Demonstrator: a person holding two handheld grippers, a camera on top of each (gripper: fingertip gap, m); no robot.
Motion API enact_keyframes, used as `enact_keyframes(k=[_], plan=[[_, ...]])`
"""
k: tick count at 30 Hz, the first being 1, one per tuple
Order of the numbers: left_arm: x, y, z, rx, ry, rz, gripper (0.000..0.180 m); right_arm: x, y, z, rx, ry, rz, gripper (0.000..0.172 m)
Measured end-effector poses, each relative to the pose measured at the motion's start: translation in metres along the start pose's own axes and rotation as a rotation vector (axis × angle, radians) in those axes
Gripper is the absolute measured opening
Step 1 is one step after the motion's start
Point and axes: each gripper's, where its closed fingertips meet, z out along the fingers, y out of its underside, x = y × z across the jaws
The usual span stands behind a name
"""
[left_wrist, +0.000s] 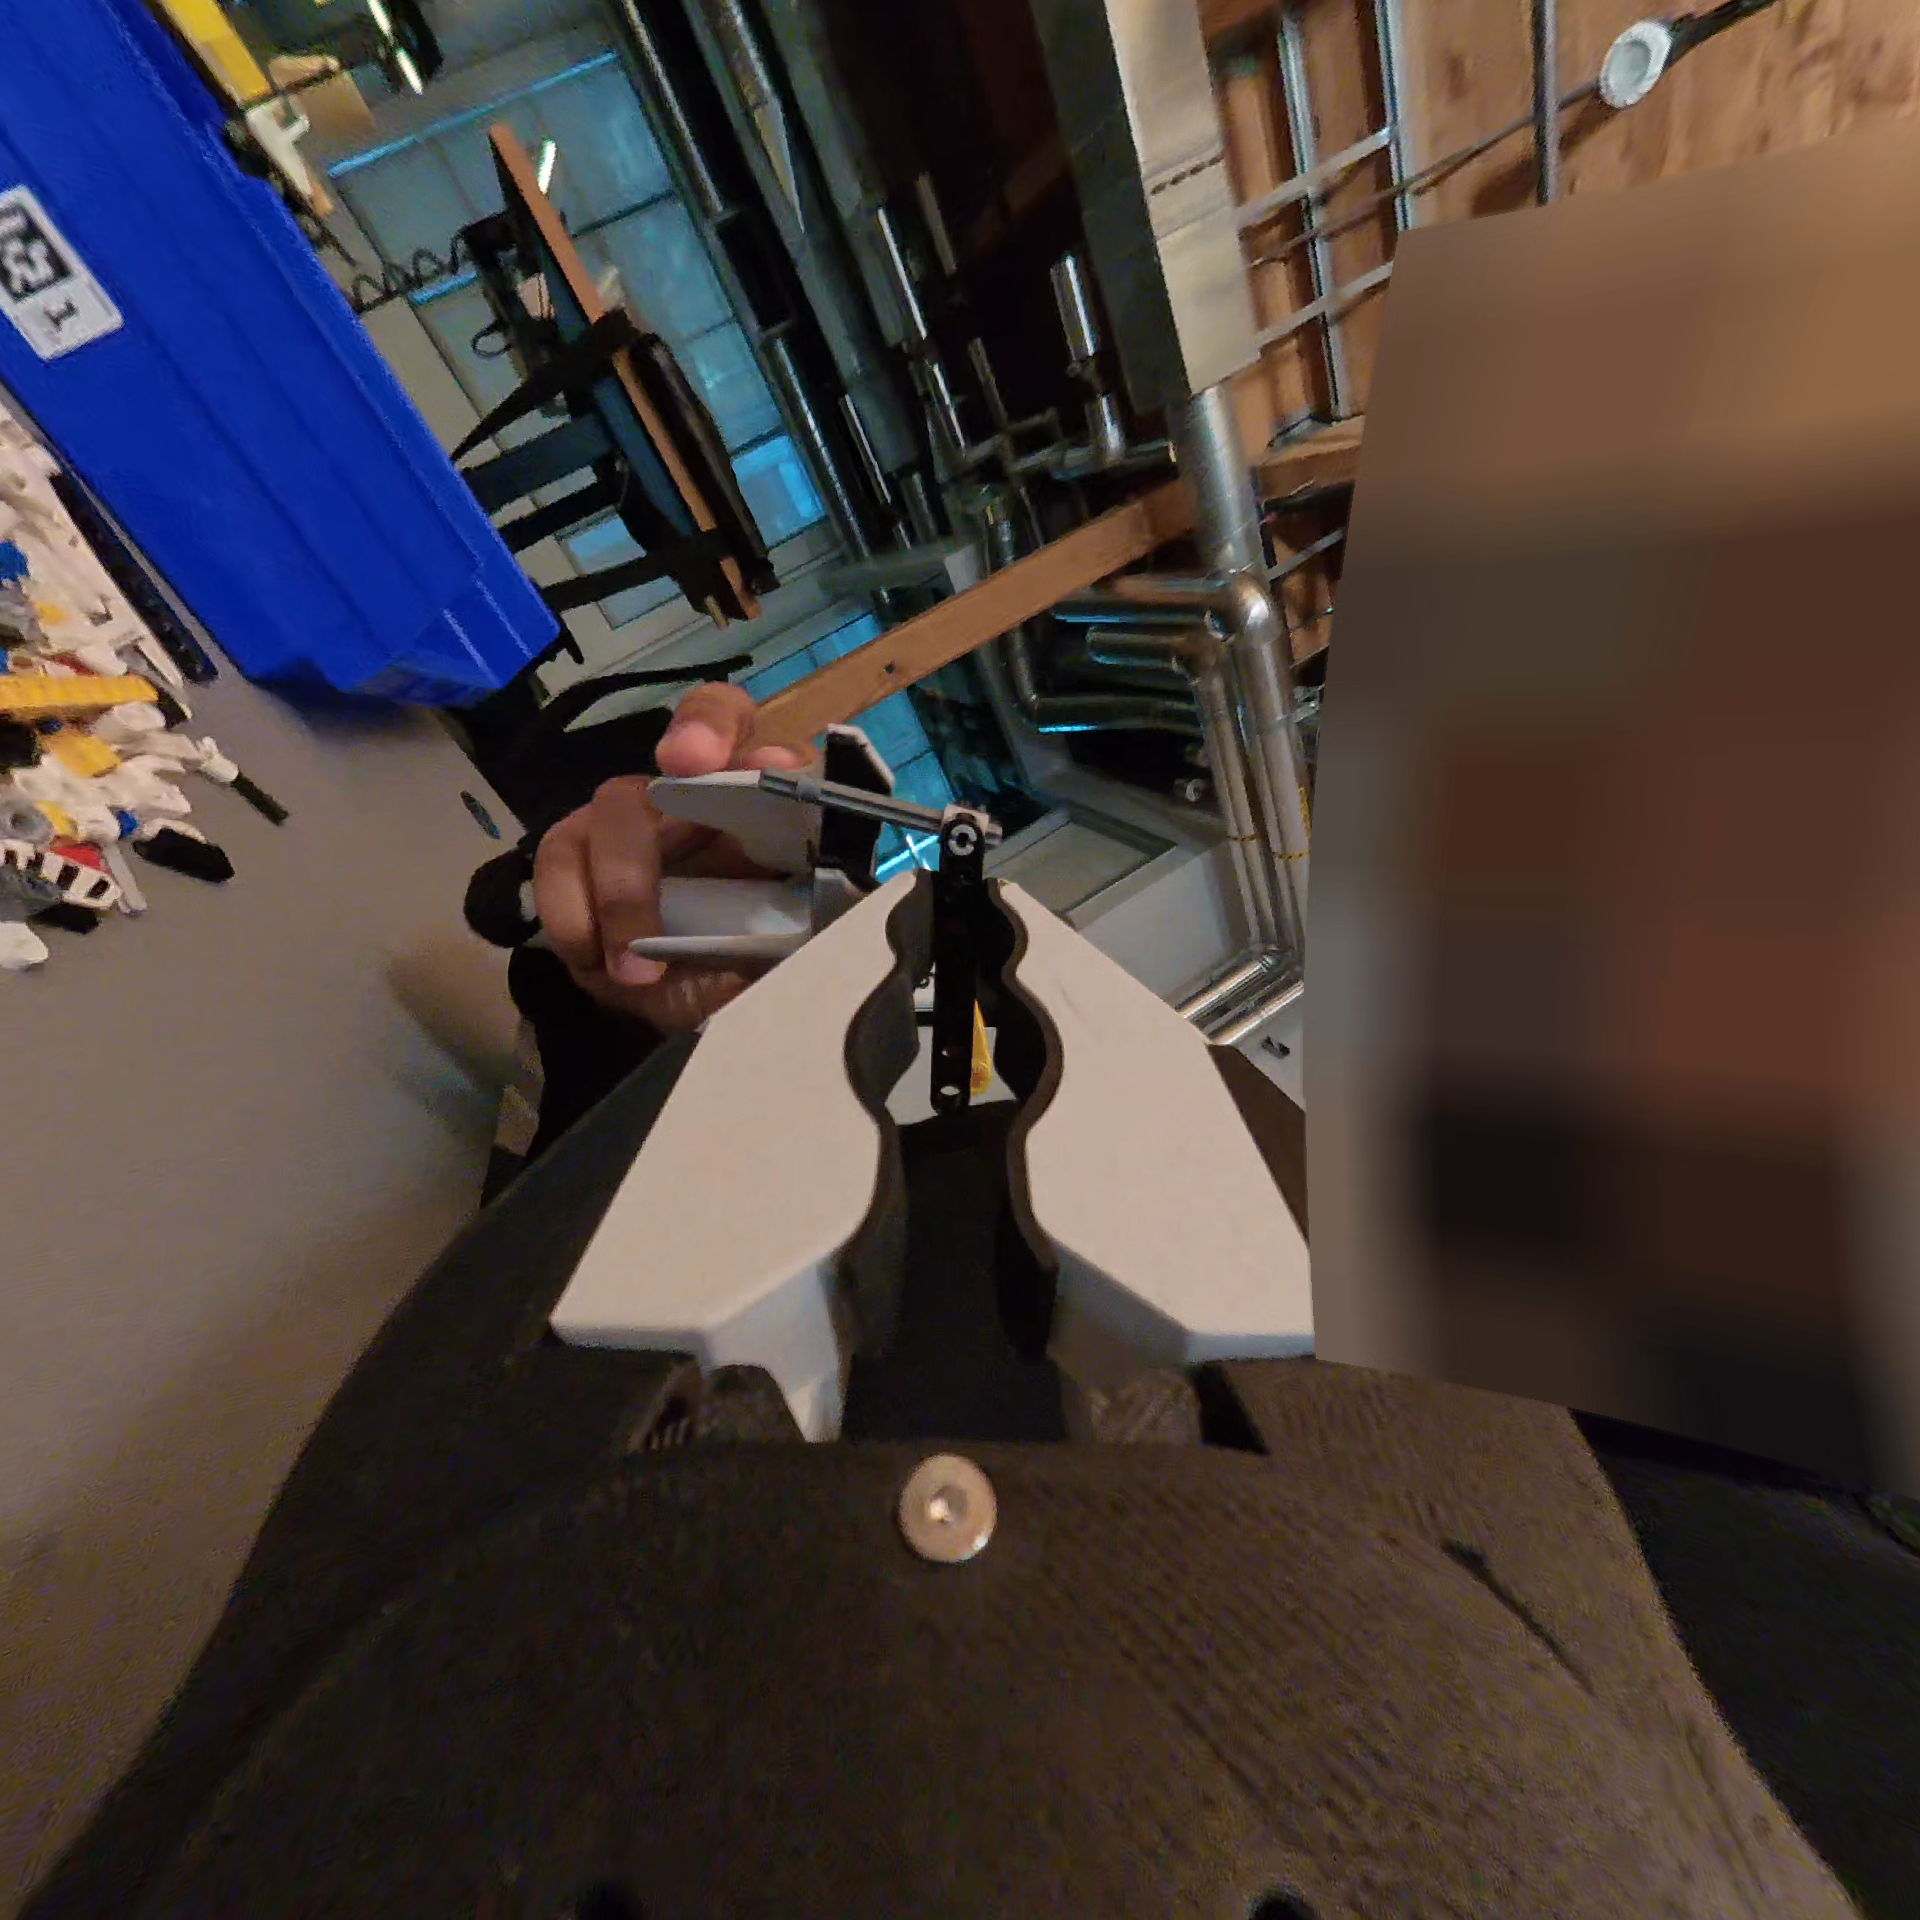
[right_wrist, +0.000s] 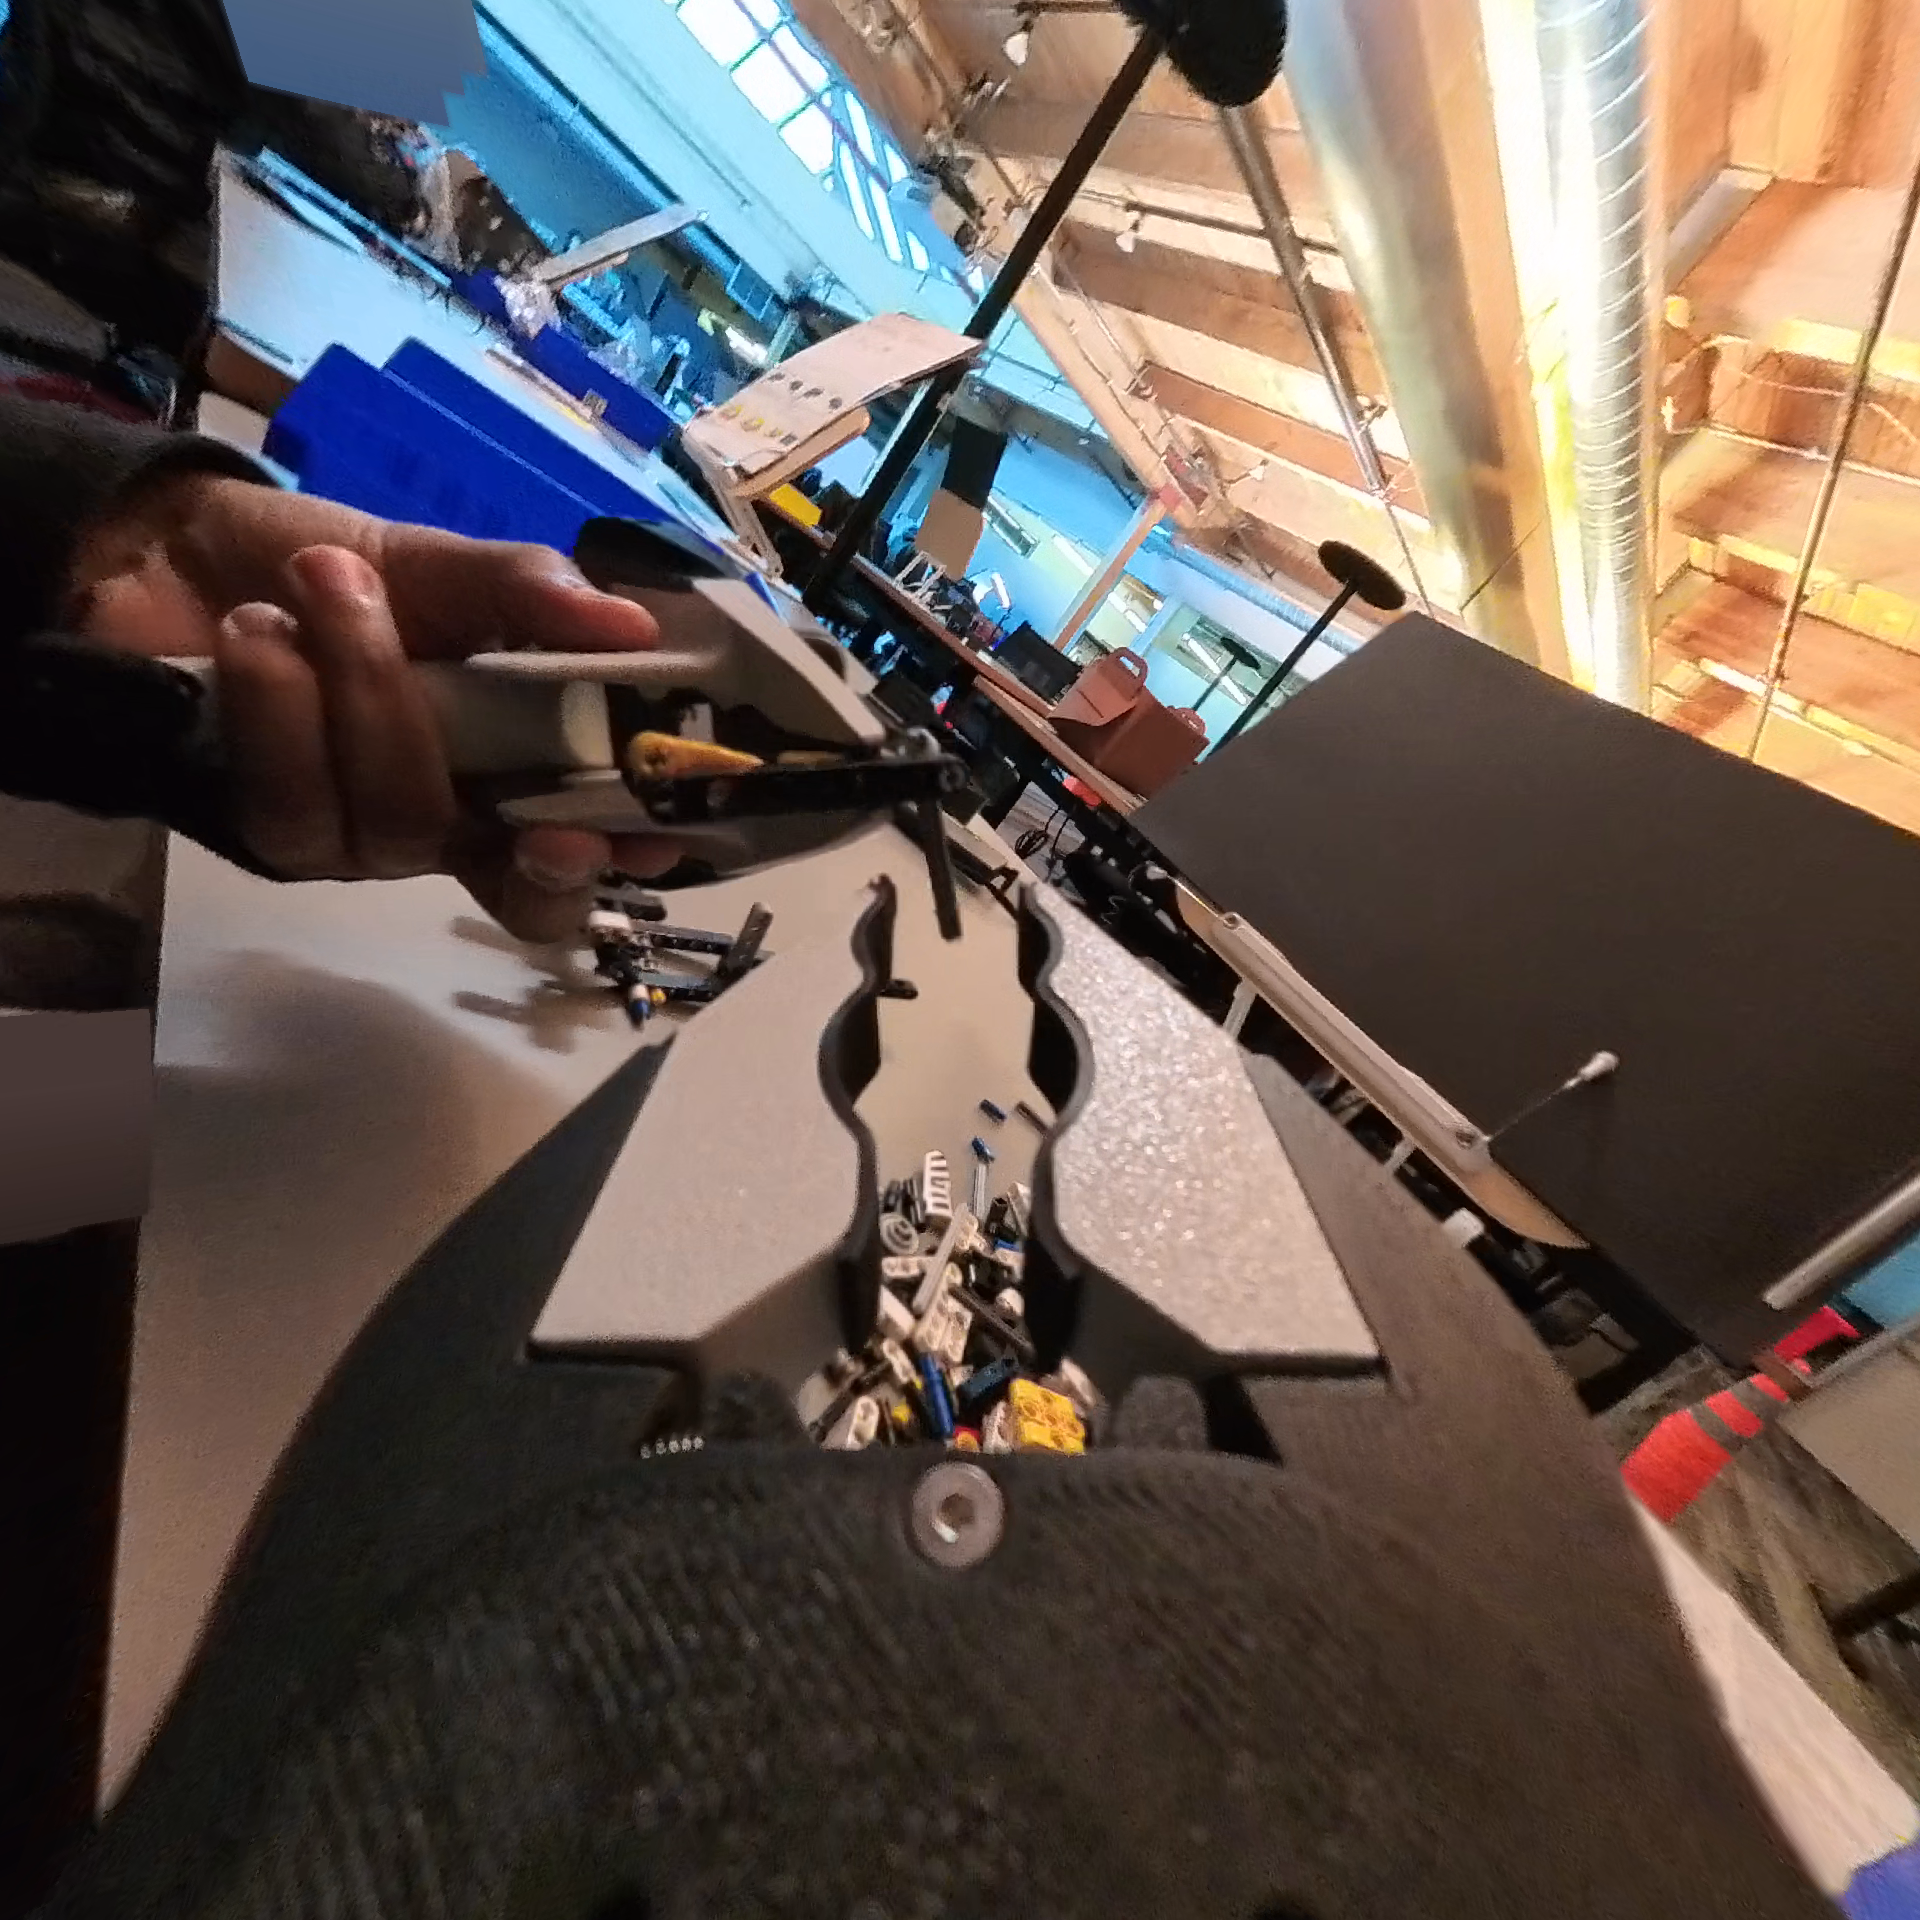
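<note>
Two views, read L to R. Left wrist view: we see a pile of loose bricks (left_wrist: 73, 810) on the grey table (left_wrist: 260, 1143). Beside it stands a blue bin (left_wrist: 260, 416) w/ a white label (left_wrist: 47, 275) bearing a b/w code patch; its small print is too blurred to read. Next, a hand (left_wrist: 592, 894) holds the R gripper. At centre the L gripper (left_wrist: 956, 888) pinches a black holed beam (left_wrist: 954, 997) upright, above the table. A grey axle (left_wrist: 852, 800) juts from the beam's top end.

Right wrist view: we see a small black assembly (right_wrist: 665, 951) on the table at L. The R gripper (right_wrist: 956, 899) stands spread; the axle tip hangs btwn its fingers, apparently clear of both. No brand marks legible.
</note>
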Motion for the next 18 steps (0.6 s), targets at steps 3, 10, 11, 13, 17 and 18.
enact_keyframes(k=[3,10,11,13,17,18], plan=[[-0.007,0.009,0.003,-0.052,-0.031,0.006,0.006,-0.006,-0.003,0.003,-0.009,0.004,-0.070,0.015],[0.001,0.010,0.003,-0.051,0.006,0.009,0.006,0.004,0.034,0.002,-0.151,0.029,-0.105,0.001],[0.001,0.009,0.003,-0.052,-0.001,0.023,0.006,0.015,0.047,0.001,-0.201,0.077,-0.094,0.001],[0.000,0.008,0.003,-0.050,-0.022,0.045,0.006,0.034,0.081,-0.003,-0.359,0.154,-0.053,0.001],[-0.010,0.002,-0.001,-0.013,-0.070,0.062,0.006,0.054,0.158,-0.026,-0.747,0.253,0.018,0.001],[-0.012,0.000,-0.003,-0.002,-0.078,0.059,0.006,0.059,0.168,-0.032,-0.800,0.286,0.003,0.001]])
